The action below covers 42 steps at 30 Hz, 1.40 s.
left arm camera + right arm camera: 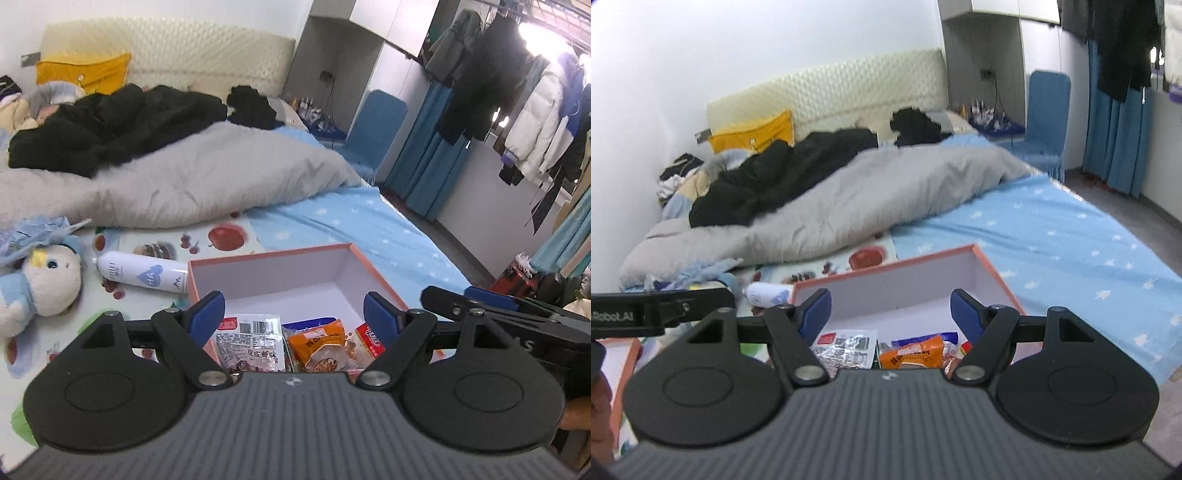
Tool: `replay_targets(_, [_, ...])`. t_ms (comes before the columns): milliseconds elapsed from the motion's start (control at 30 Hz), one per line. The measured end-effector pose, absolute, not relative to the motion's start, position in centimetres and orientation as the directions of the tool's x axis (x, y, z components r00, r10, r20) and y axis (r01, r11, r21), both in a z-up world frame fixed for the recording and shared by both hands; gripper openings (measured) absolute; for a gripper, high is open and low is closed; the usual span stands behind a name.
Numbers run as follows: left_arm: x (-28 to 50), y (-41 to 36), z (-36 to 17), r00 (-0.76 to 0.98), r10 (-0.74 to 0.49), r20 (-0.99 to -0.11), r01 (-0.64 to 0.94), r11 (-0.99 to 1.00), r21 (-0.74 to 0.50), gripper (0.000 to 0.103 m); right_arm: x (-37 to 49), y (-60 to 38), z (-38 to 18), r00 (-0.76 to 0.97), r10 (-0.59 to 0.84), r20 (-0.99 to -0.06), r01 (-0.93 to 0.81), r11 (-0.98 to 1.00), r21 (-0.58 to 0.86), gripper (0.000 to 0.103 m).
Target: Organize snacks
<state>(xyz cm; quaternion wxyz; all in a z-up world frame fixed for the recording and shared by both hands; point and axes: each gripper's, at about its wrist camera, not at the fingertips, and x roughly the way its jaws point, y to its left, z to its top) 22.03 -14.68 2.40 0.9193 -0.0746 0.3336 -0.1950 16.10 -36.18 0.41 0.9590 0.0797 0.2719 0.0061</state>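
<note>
Both the left hand-held gripper [294, 310] and right hand-held gripper [890, 308] gape empty over the box [295, 269]; its snack packets [251, 345] look light, crinkly, slippery, so pinch a sealed edge.

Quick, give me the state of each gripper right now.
Left gripper: open, holding nothing, above the snack box.
Right gripper: open, holding nothing, above the same box.

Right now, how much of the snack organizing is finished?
Looks mostly done: the silver packet, orange packet and red packet lie inside the pink box. Nothing is in hand; the left hand-held gripper and right hand-held gripper are open. No loose snacks visible.
</note>
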Motion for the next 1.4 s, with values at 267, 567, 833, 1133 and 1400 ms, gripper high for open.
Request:
replay_targets(267, [17.5, -13.1, 3.6, 0.724, -0.395, -0.565, 0.305, 0.919, -0.252, 0.098, 11.7, -35.1, 1.0, 0.862, 0.055, -0.504, 0.043, 0.983, 0.180, 0.073])
replay_targets(567, [13.3, -12.5, 2.6, 0.740, -0.359, -0.569, 0.286, 0.933, -0.217, 0.102, 7.8, -34.7, 0.3, 0.868, 0.001, -0.496, 0.074, 0.988, 0.133, 0.073])
replay_targets(833, [10.5, -12.3, 1.5, 0.749, -0.326, -0.577, 0.259, 0.945, -0.198, 0.103, 5.9, -34.7, -0.9, 0.851, 0.007, -0.525, 0.073, 0.989, 0.132, 0.073])
replay_targets(1133, [8.9, -12.6, 0.0, 0.743, -0.280, -0.608, 0.236, 0.960, -0.154, 0.103, 5.4, -34.0, -2.9, 0.830, 0.013, -0.558, 0.075, 0.988, 0.135, 0.073])
replay_targets(1400, [9.2, -12.5, -0.6, 0.740, -0.260, -0.620, 0.224, 0.965, -0.137, 0.103, 5.3, -33.6, -4.0, 0.821, 0.014, -0.571, 0.066, 0.991, 0.118, 0.073])
